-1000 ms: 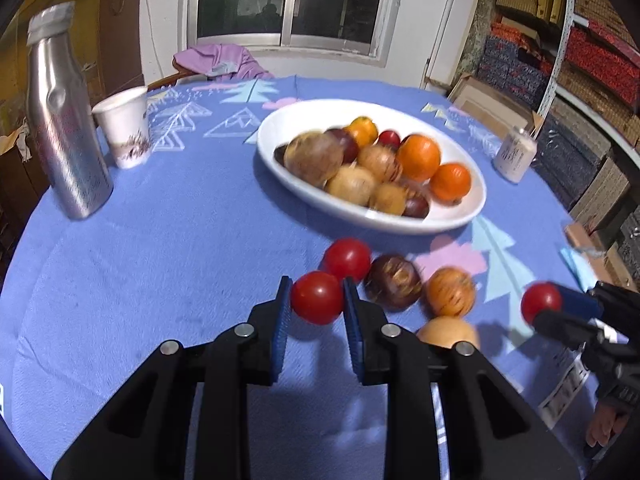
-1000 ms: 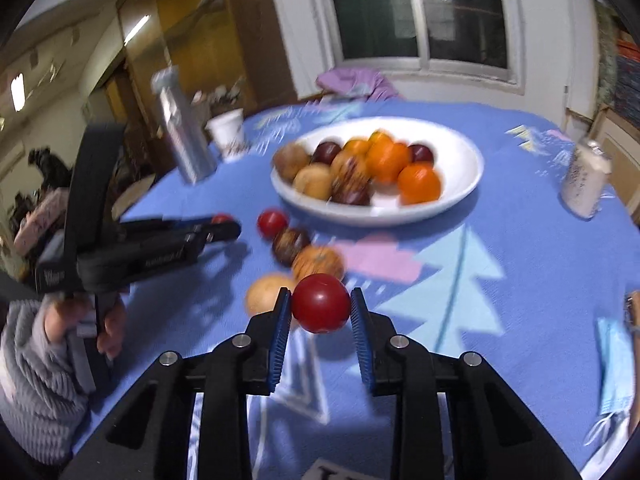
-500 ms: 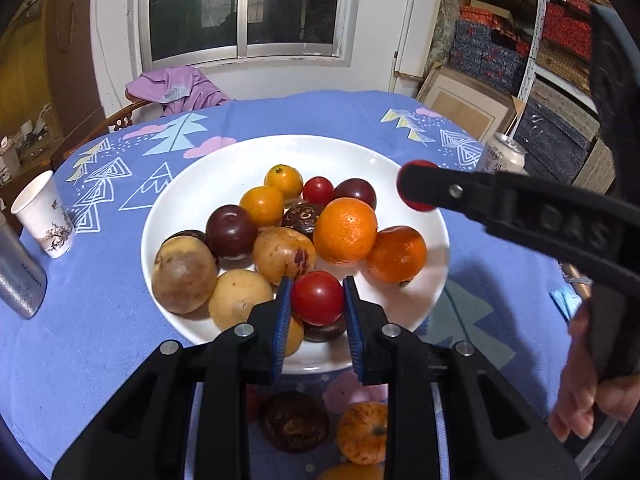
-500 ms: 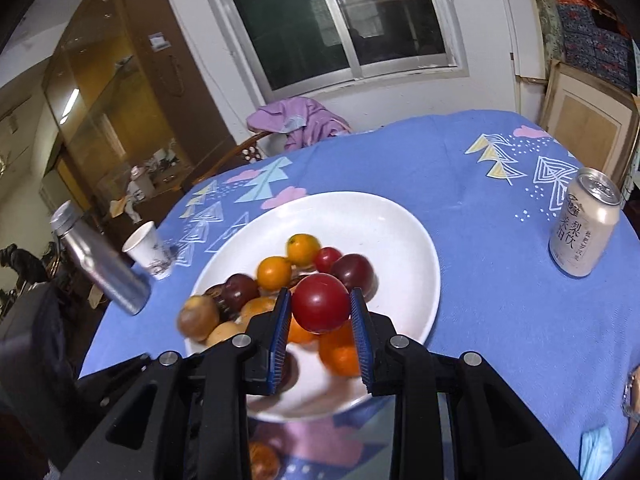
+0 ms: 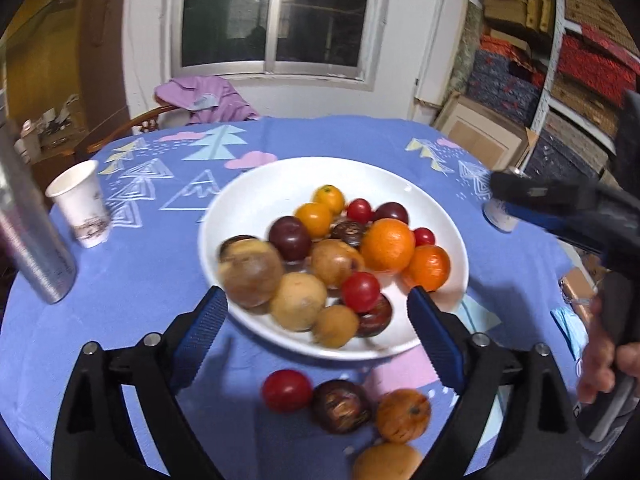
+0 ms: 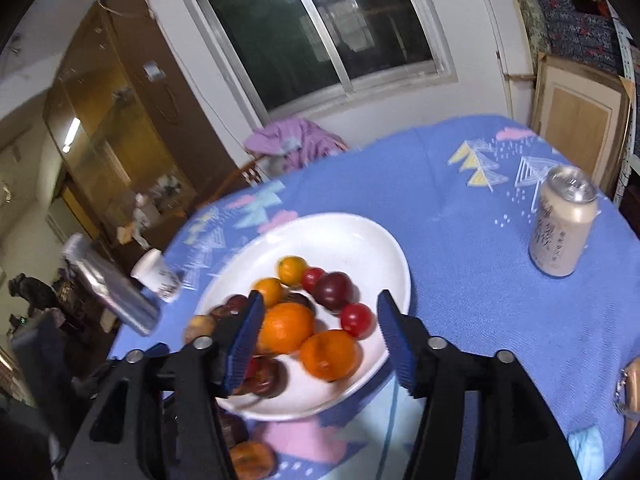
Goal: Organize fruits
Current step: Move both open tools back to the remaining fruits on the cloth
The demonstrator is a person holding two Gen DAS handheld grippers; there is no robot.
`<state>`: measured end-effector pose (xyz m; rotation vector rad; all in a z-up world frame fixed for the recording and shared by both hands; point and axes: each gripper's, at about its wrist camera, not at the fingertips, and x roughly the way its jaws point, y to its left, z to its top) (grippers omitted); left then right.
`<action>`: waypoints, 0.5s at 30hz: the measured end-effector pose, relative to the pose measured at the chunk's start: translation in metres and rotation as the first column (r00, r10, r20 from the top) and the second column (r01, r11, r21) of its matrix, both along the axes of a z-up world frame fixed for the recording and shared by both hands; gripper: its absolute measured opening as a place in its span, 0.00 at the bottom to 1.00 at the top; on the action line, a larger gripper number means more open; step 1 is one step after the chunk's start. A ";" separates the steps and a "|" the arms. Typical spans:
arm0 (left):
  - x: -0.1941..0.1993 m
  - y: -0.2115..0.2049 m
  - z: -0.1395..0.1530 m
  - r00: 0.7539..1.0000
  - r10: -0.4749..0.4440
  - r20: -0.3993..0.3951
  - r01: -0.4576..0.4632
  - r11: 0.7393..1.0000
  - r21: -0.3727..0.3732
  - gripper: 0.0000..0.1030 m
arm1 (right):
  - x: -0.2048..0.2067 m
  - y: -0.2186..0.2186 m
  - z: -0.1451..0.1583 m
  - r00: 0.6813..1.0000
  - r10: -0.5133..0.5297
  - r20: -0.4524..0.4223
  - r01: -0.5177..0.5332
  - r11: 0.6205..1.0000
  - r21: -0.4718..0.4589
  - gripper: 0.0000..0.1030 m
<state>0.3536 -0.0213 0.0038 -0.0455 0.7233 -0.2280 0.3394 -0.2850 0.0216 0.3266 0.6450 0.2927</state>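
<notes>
Two grippers hang over the white plate [image 5: 248, 200], left gripper [image 5: 318, 322] and right gripper [image 6: 318, 336] both opening, nothing pinched. Red tomato [image 5: 360, 291] sits on the heaped fruit, another tomato [image 6: 357, 319] near the rim. Risks: tomatoes rolling off the crowded pile; pulling back low could knock the loose fruits [image 5: 340, 406] across the desk [image 5: 132, 292].

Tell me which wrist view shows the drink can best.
The right wrist view: the drink can stands whole and unobstructed on the blue tablecloth, right of the white plate. In the left wrist view, the right gripper hides most of it.
</notes>
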 end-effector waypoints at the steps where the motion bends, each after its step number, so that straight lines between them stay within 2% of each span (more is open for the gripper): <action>1: -0.006 0.011 0.001 1.000 0.024 0.007 -0.023 1.000 -0.015 0.92 | -0.015 0.000 0.009 0.999 0.007 0.038 -0.007 1.000 0.003 0.76; 3: -0.018 0.030 0.000 0.998 0.063 0.003 -0.063 0.998 -0.028 0.93 | -0.041 0.000 0.016 0.995 0.020 0.093 -0.021 1.000 0.002 0.93; 4: -0.025 0.040 -0.003 0.996 0.086 -0.012 -0.087 0.996 -0.025 0.93 | -0.056 0.000 0.015 0.993 0.024 0.115 -0.024 1.000 0.005 0.95; 6: -0.036 0.056 -0.013 0.992 0.120 -0.036 -0.121 0.992 -0.029 0.93 | -0.078 -0.001 0.002 0.993 0.019 0.119 -0.019 1.000 -0.004 0.97; 9: -0.046 0.072 -0.031 0.980 0.174 -0.095 -0.178 0.984 -0.031 0.93 | -0.084 -0.004 -0.020 0.999 0.000 0.038 0.001 1.000 -0.017 0.97; 12: -0.047 0.072 -0.036 0.980 0.174 -0.094 -0.177 0.984 -0.018 0.93 | -0.078 -0.015 -0.032 0.999 -0.015 -0.031 0.017 0.997 0.076 0.97; 15: -0.043 0.063 -0.039 0.985 0.144 -0.098 -0.145 0.989 -0.011 0.93 | -0.075 -0.018 -0.038 0.998 -0.031 -0.060 0.035 0.996 0.079 0.97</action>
